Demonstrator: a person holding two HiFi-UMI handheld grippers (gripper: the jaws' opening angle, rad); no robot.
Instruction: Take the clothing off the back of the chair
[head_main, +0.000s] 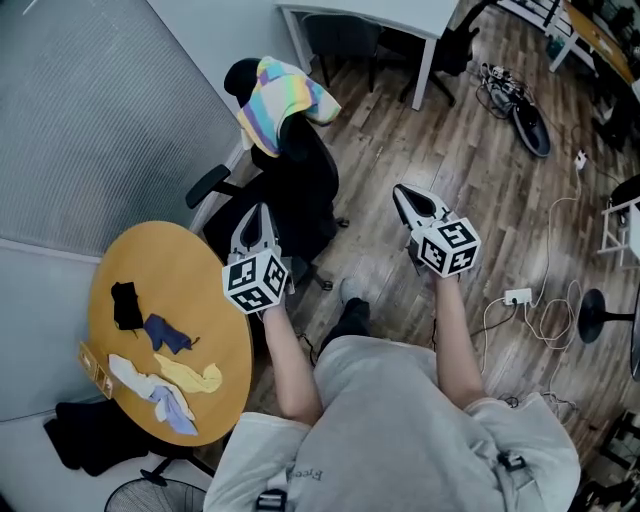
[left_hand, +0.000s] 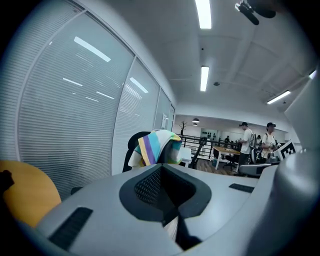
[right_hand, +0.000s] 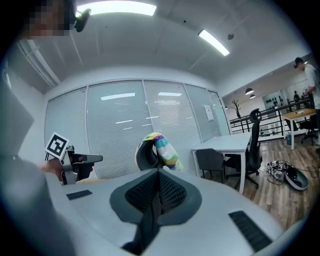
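A striped, pastel-coloured piece of clothing (head_main: 278, 98) hangs over the back of a black office chair (head_main: 300, 180). It also shows ahead in the left gripper view as clothing (left_hand: 156, 147) and in the right gripper view as clothing (right_hand: 162, 149). My left gripper (head_main: 258, 222) is shut and empty, over the chair's seat, short of the chair back. My right gripper (head_main: 406, 198) is shut and empty too, to the right of the chair over the floor. Neither touches the clothing.
A round yellow table (head_main: 215, 290) at the left carries several small cloths. A window wall with blinds (head_main: 90, 120) stands behind the chair. A white desk (head_main: 370, 15) is beyond it. Cables and a power strip (head_main: 518, 297) lie on the wooden floor at the right.
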